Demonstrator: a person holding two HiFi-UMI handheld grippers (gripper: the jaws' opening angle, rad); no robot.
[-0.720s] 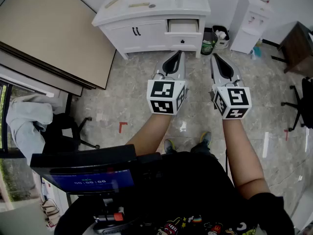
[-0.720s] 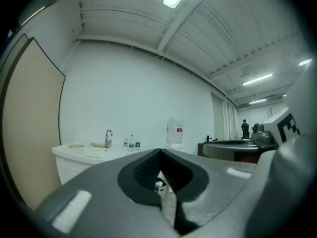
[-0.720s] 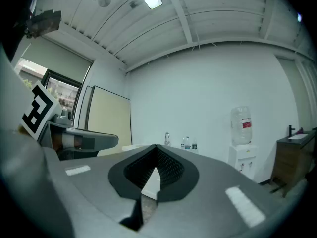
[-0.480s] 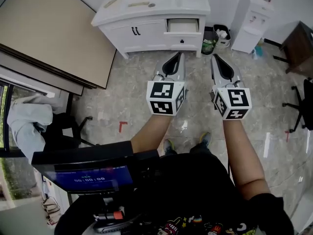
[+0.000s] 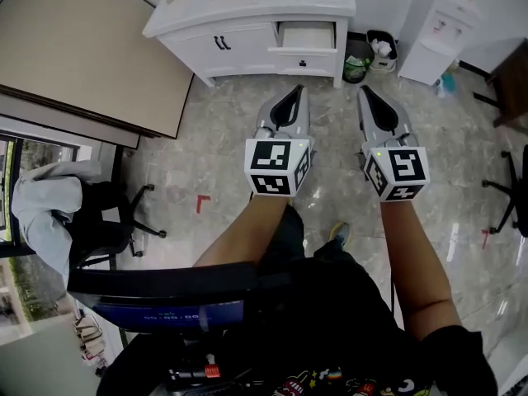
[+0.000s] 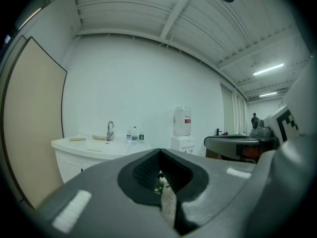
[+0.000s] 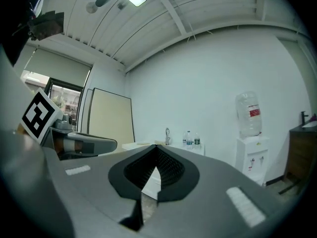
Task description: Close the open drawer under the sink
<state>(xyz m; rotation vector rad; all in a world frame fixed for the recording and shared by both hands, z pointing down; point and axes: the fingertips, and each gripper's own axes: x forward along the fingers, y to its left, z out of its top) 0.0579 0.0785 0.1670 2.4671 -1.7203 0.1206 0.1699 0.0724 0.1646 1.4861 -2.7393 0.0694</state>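
From the head view, the top edge cuts off the back of the white sink cabinet (image 5: 235, 40), so the basin itself is out of frame. The open drawer (image 5: 307, 35) sits at the cabinet's upper right, pulled out and pale inside. Both tools hang over the marble floor (image 5: 206, 139), well short of it. The left gripper (image 5: 294, 90) and right gripper (image 5: 364, 91) point toward the cabinet side by side, each touching nothing. A water dispenser (image 5: 444, 25) is clipped at the top right corner.

In the left gripper view, the jaws are pressed together at their tips with nothing between them. Their grey bulk covers the cabinet front, so the drawer is hidden; only the countertop, the faucet (image 6: 110, 130) and some small bottles (image 6: 134, 134) show above.

In the right gripper view, the jaws are likewise closed tip to tip and empty. A sliver of white cabinet shows through the gap between the pads, too narrow to make out the drawer.
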